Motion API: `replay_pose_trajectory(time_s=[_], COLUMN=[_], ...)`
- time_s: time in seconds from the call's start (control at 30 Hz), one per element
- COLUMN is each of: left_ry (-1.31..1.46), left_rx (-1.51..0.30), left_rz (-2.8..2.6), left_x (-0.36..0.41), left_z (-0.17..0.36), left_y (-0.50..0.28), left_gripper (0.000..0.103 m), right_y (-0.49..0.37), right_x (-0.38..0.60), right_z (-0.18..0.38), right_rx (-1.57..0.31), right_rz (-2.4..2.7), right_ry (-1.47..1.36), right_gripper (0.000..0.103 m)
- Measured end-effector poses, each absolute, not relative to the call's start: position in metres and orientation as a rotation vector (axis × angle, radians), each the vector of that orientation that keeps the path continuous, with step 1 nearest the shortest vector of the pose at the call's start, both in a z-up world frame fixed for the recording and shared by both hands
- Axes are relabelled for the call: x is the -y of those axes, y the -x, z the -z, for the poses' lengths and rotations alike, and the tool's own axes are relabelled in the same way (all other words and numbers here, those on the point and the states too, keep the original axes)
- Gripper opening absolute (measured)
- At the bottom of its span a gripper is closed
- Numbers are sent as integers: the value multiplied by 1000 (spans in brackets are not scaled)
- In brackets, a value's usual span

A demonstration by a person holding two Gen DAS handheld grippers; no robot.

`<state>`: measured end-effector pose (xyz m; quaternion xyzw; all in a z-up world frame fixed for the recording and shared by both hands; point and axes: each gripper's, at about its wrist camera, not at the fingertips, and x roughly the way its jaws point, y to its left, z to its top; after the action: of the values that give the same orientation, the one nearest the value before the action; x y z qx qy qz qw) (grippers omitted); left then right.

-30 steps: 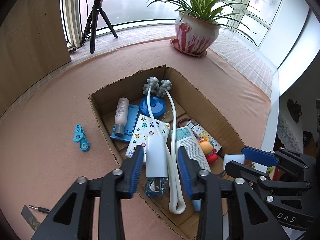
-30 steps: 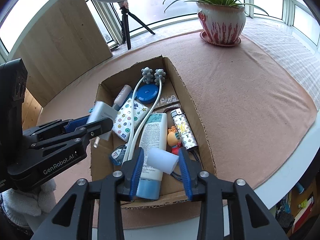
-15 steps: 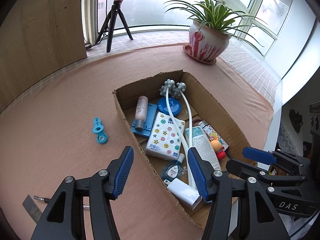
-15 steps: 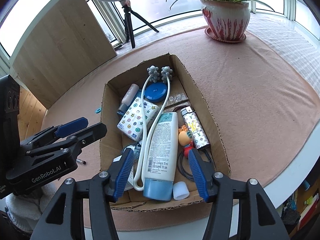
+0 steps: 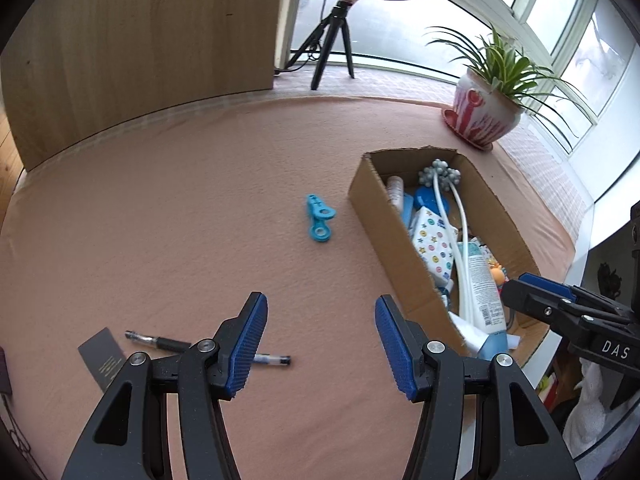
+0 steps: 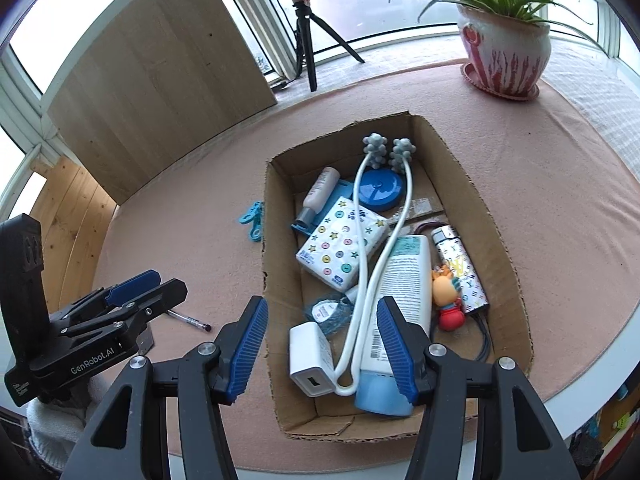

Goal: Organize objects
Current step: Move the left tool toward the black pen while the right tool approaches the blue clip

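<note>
While the left claw (image 5: 320,344) hangs wide and empty over the pink surface (image 5: 180,220), a black pen (image 5: 168,346) lies just beside its left finger and a blue clip (image 5: 319,224) sits near the cardboard box (image 6: 496,236). The right claw (image 6: 320,346), also wide and empty, hovers above the box's white charger (image 6: 310,354).

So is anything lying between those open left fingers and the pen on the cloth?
Nothing visible blocks it. The pen lies flat on the cloth, partly behind the left gripper's own finger; a dark card lies just beside it.
</note>
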<state>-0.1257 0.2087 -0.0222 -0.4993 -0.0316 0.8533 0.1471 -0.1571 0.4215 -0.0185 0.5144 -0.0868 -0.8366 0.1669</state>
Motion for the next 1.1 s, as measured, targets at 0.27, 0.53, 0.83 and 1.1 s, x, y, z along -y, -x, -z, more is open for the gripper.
replay_pose_trajectory(time_s=[0.27,0.53,0.83,1.1], left_ry=[1532,1616,1637,1610], left_rx=[185,271,309,400], left_rz=[-2548,-2536,-2495,-2536], left_x=[-132,-98,-99,-71], left_z=[34,56,67,57], left_y=[113,107,104,90], left_gripper=[60,60,60,60], right_y=[162,191,261,299], right_x=[-380,-324,-274,-250], right_z=[13,10,37,67], right_rx=[176,104,143,62], right_rz=[2318,2204,2131,2169], right_ry=[-1421,-1408,-1571,-1709], right_gripper=[53,53,53,53])
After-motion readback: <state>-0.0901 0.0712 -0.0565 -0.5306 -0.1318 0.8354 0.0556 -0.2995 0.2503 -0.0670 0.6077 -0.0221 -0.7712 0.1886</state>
